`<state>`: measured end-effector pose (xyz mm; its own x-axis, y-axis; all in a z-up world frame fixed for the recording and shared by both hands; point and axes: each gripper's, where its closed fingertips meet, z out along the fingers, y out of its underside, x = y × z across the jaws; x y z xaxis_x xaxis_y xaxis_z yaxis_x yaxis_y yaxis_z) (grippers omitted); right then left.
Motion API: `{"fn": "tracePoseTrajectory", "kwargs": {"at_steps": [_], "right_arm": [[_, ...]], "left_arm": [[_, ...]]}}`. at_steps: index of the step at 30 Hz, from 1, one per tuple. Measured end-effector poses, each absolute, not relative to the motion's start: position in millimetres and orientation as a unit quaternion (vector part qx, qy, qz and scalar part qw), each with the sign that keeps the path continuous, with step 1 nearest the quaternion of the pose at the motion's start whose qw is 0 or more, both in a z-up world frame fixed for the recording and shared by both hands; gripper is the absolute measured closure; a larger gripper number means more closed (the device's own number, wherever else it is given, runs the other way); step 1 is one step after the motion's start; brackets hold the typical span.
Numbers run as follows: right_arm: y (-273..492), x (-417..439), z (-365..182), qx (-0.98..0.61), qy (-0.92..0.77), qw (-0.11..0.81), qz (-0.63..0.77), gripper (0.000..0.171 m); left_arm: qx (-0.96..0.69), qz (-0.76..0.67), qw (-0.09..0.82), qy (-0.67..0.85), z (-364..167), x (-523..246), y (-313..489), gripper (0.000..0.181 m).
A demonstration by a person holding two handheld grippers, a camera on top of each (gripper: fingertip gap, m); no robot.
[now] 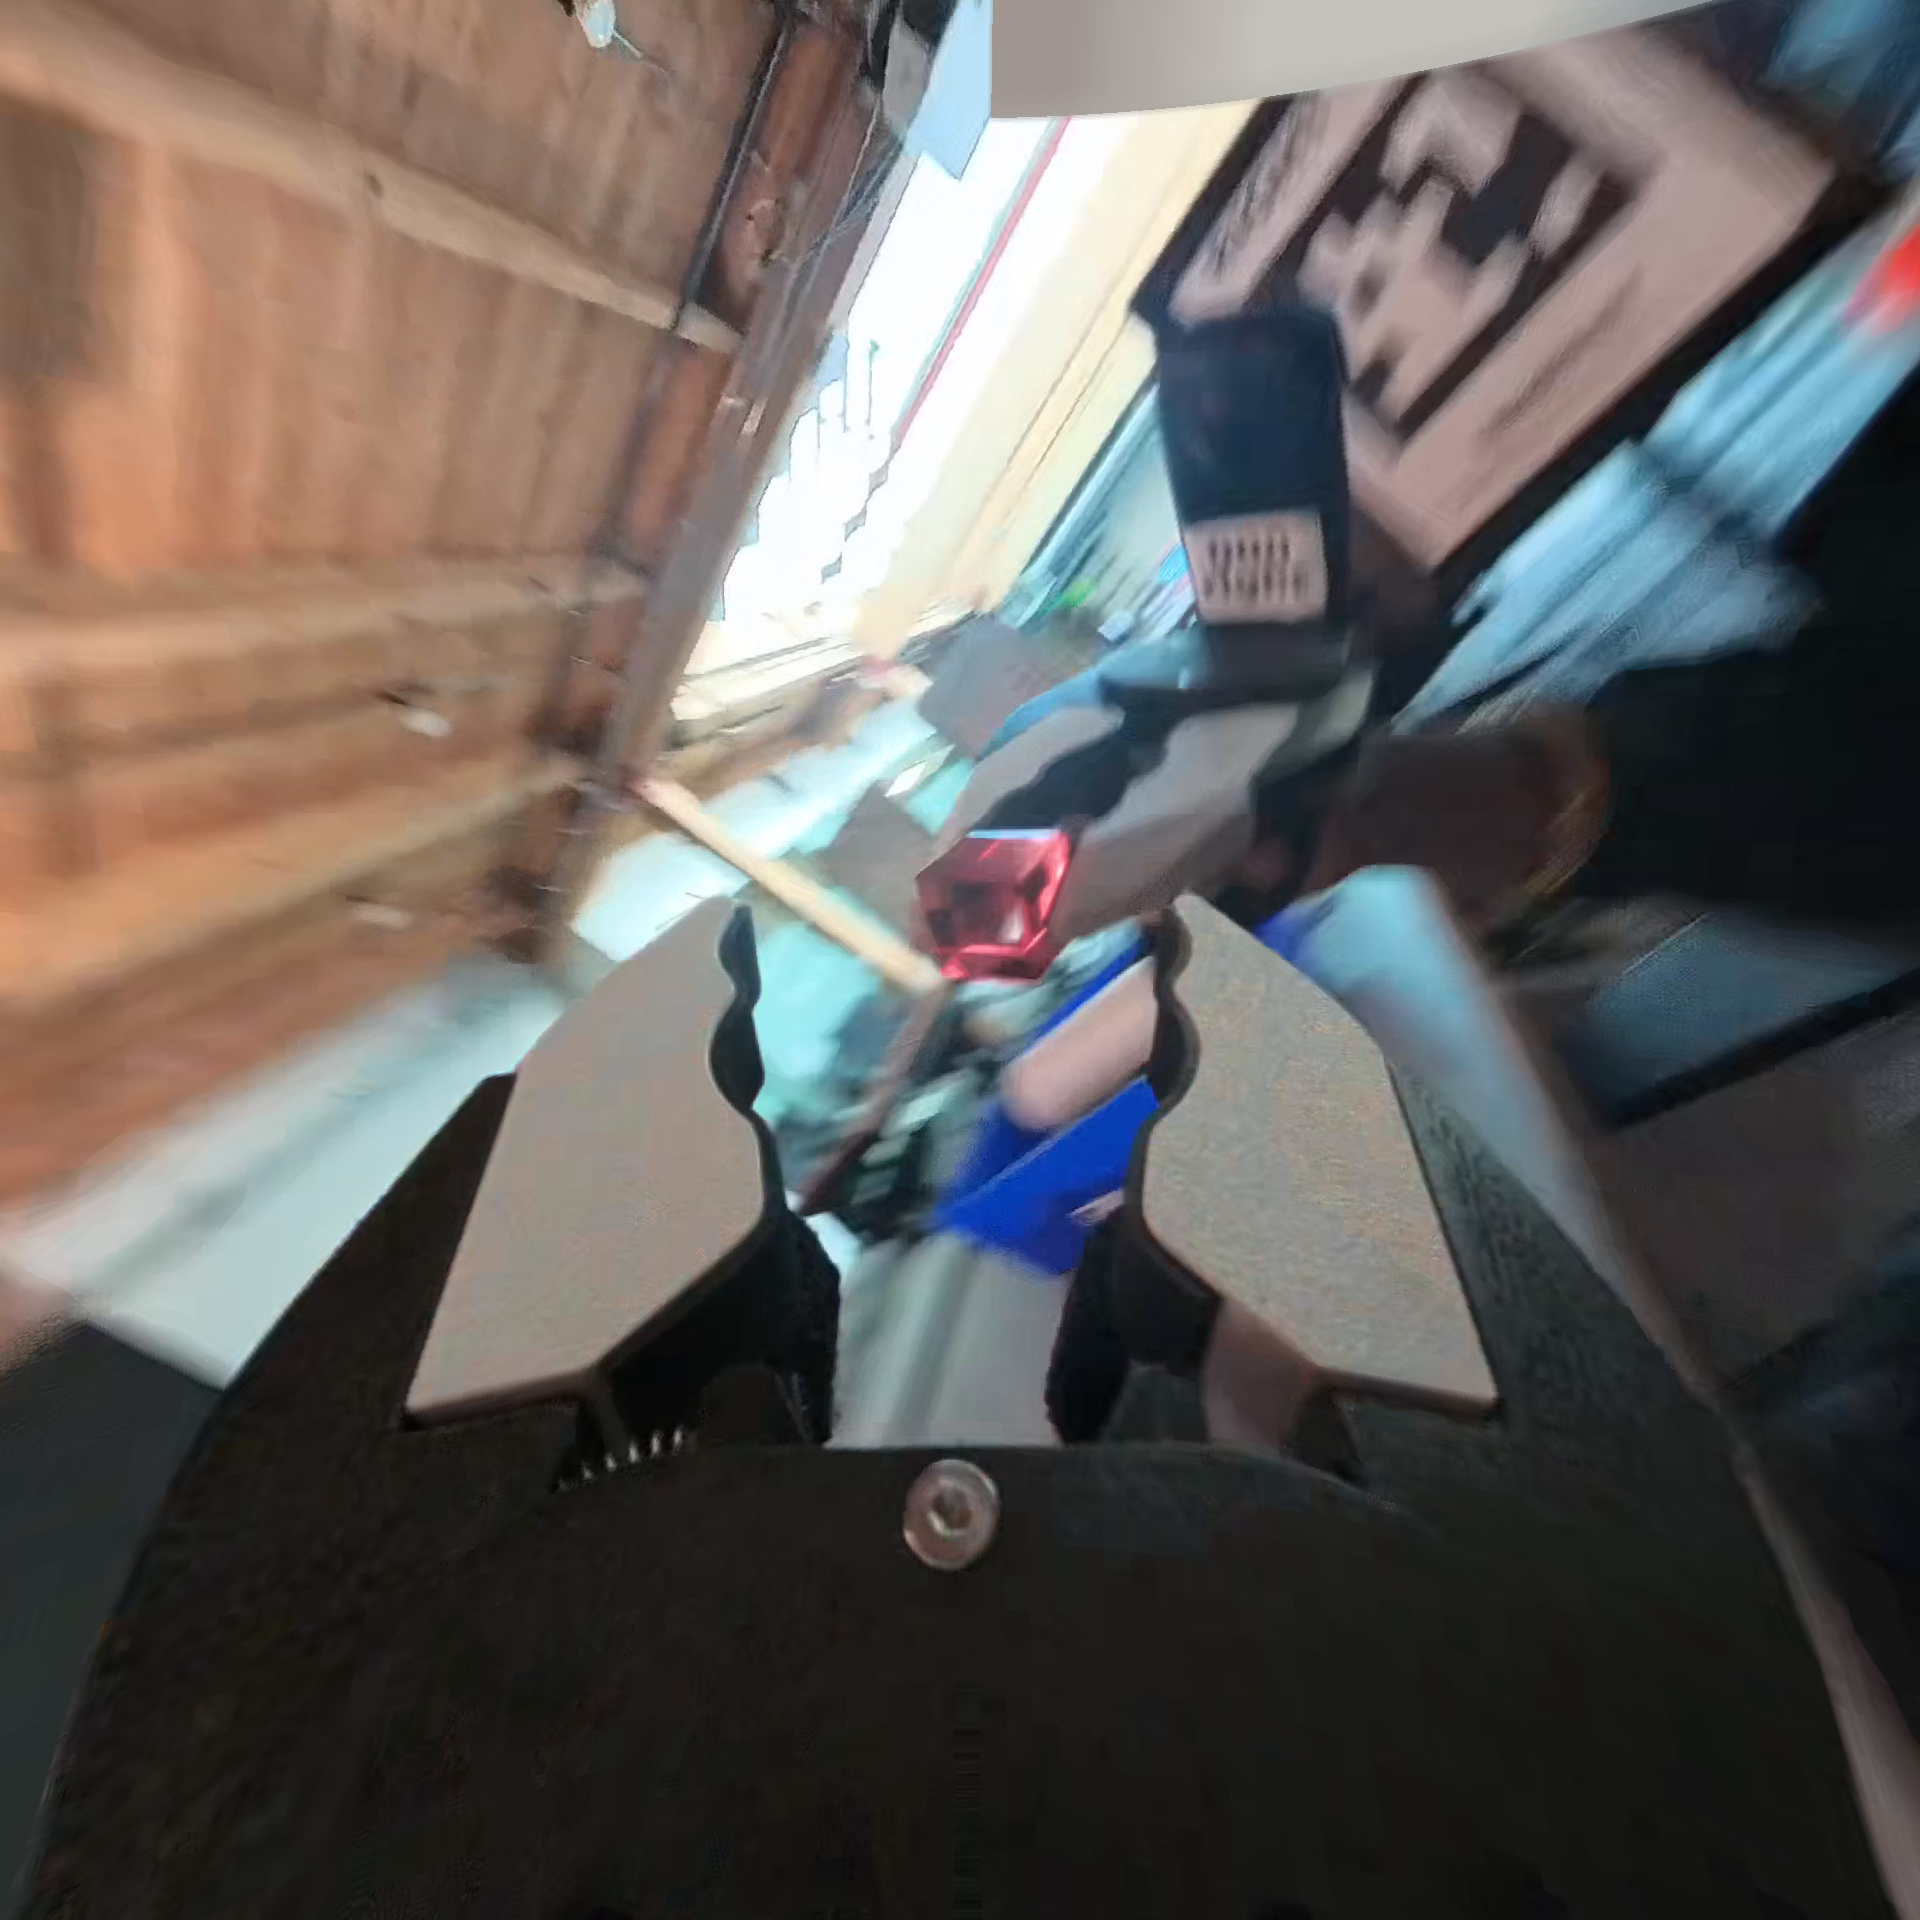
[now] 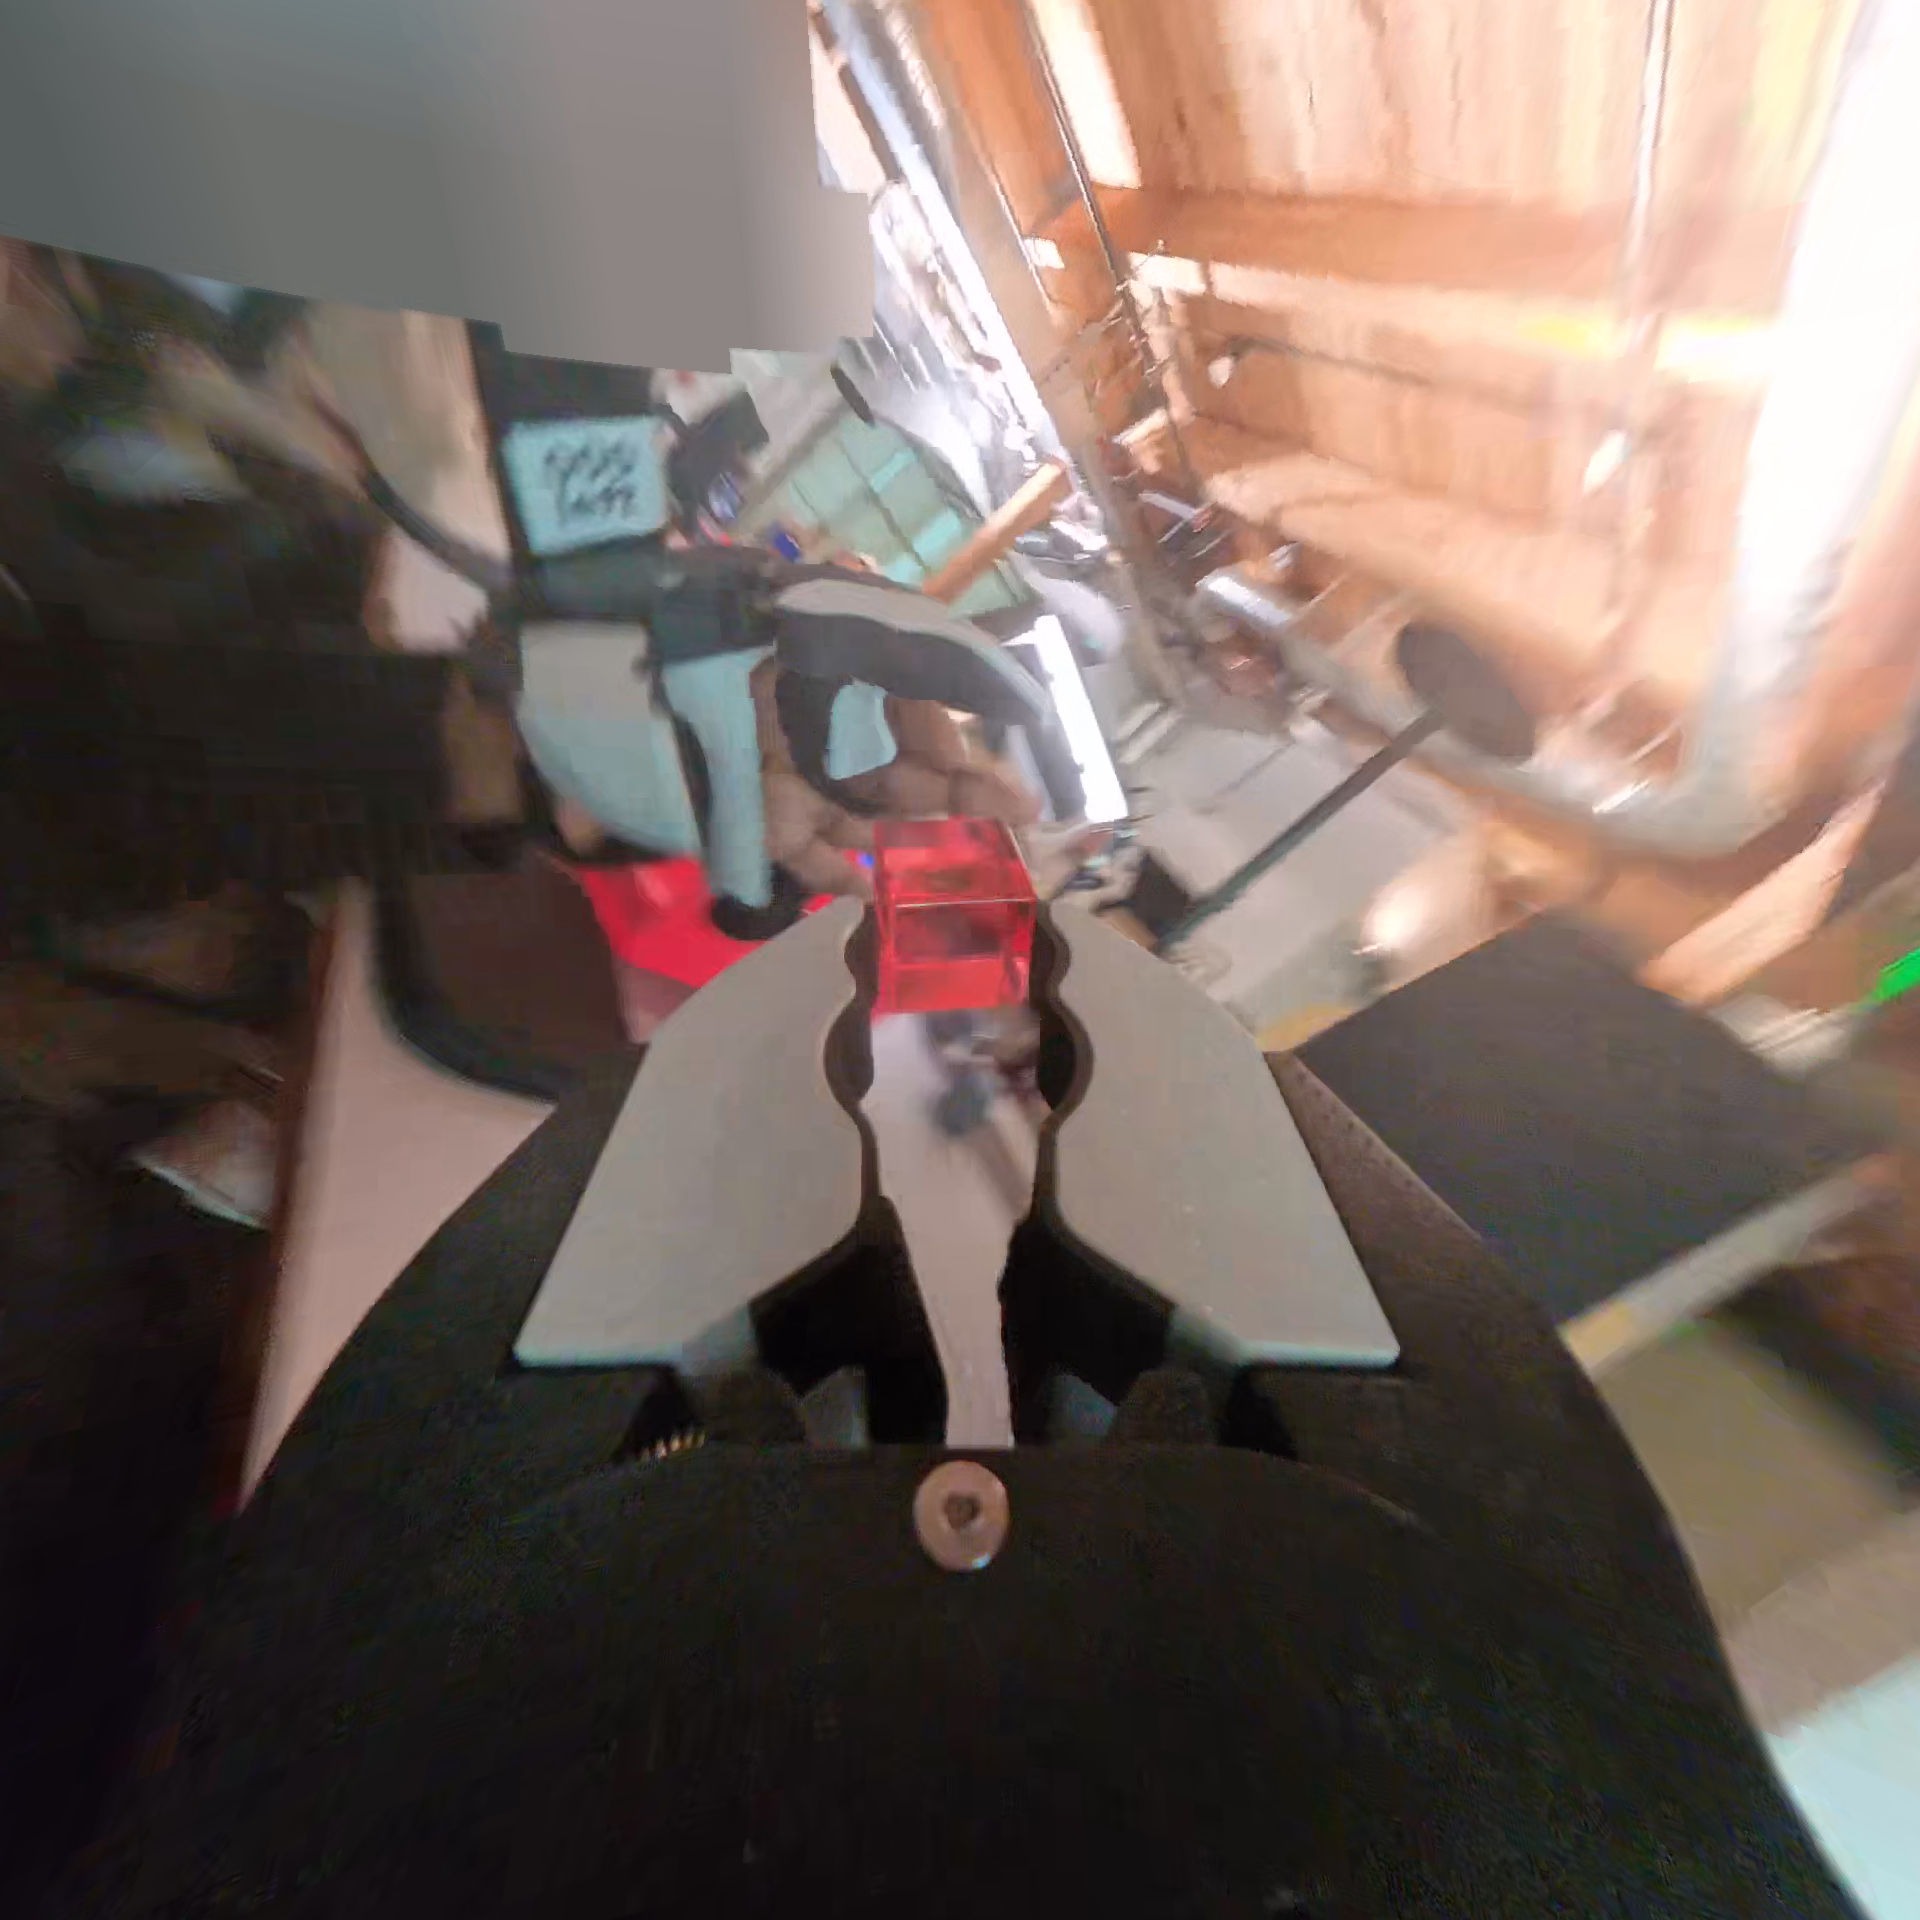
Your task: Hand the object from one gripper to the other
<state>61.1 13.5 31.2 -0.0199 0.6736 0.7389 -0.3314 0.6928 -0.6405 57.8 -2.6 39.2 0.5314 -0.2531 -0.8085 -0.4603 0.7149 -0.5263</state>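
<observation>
Between the two tools: a clear red cube [image 2: 954,925] is up in the air, clamped at the fingertips of the right hand-held gripper [image 2: 952,920].
Left hand-held gripper [image 1: 951,925]: its jaws stand wide apart with nothing in them; in its own view the cube [image 1: 992,906] sits just past the tips, a little right of the gap.
Right hand-held gripper [image 1: 1049,821]: closed on the cube, one grey finger on each side face.
Step in hand: judged to be the approach before the transfer; the cube is not yet between the left fingers.
Next move calls for: bringing the empty jaws around the cube's free faces, closing, and only then loosening the right grip.
Hard to make out: both views are smeared with motion blur, so the room behind, brown planking and clutter, stays vague; no worktop can be picked out.
Hidden: the left tool's fingertips are blurred in the right wrist view, so how close they come to the cube is unclear.
</observation>
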Motion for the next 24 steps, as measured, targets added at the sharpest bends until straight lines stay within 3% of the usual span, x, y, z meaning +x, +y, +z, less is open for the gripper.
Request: {"fn": "tracePoseTrajectory", "kwargs": {"at_steps": [4, 7, 10, 15, 20, 22, 24], "right_arm": [[8.0, 58.0, 21.2, -0.296, -0.607, 0.462, 0.575, 0.144], [-0.7, 62.1, 14.0, -0.344, -0.594, 0.302, 0.661, 0.144], [-2.8, 63.5, 3.6, -0.363, -0.603, 0.232, 0.671, 0.144], [-6.4, 63.3, -4.6, -0.367, -0.619, 0.212, 0.661, 0.144], [-6.1, 64.1, -3.7, -0.365, -0.622, 0.224, 0.655, 0.143], [-4.0, 62.9, 2.3, -0.346, -0.617, 0.264, 0.656, 0.141], [2.9, 60.9, 15.0, -0.297, -0.602, 0.367, 0.644, 0.129]], "left_arm": [[-0.311, 0.306, 0.73, 0.526, 28.4, 54.9, 9.1, 0.11], [-0.284, 0.325, 0.713, 0.553, 18.9, 67.2, 9.1, 0.118], [-0.285, 0.324, 0.703, 0.566, 12.2, 70.2, 11.9, 0.129], [-0.295, 0.312, 0.684, 0.59, 0.2, 73.1, 14.6, 0.148], [-0.325, 0.277, 0.692, 0.582, 0.2, 73.4, 15.1, 0.152], [-0.35, 0.236, 0.71, 0.564, 5.7, 72.1, 14.6, 0.154], [-0.372, 0.177, 0.737, 0.535, 14.8, 68.9, 12.6, 0.154]]}}
